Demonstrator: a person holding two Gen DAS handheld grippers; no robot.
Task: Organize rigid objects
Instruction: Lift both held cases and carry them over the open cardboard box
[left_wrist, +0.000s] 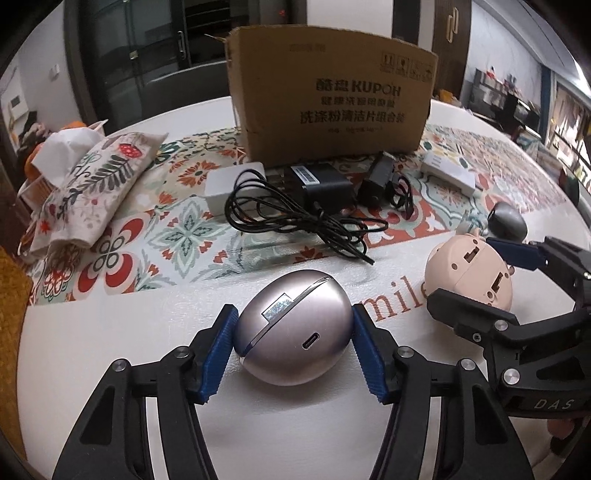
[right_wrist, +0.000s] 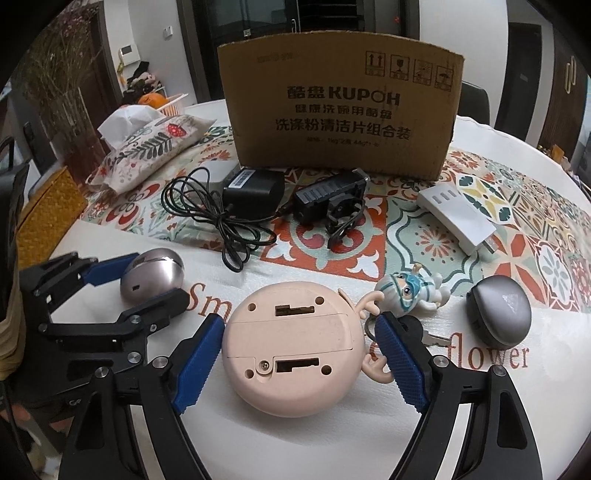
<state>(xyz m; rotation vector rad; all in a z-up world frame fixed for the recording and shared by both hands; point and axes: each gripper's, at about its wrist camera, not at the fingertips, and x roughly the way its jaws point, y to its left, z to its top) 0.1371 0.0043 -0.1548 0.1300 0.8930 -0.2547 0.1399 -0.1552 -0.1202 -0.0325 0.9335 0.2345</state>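
A pink-silver egg-shaped case (left_wrist: 293, 326) lies on the table between the blue pads of my left gripper (left_wrist: 293, 350), which touch both its sides. It also shows in the right wrist view (right_wrist: 153, 280). A round pink device with antlers (right_wrist: 293, 349) lies bottom-up between the pads of my right gripper (right_wrist: 301, 363); the left pad touches it, the right pad sits by its antler. It shows in the left wrist view (left_wrist: 469, 271) too. A cardboard box (right_wrist: 340, 107) stands at the back.
In front of the box lie a black adapter with tangled cable (right_wrist: 253, 192), a black device (right_wrist: 328, 197) and a white plug block (right_wrist: 456, 218). A figurine keychain (right_wrist: 410, 293) and a grey dome (right_wrist: 498, 314) lie right. A floral tissue pouch (right_wrist: 147, 151) lies left.
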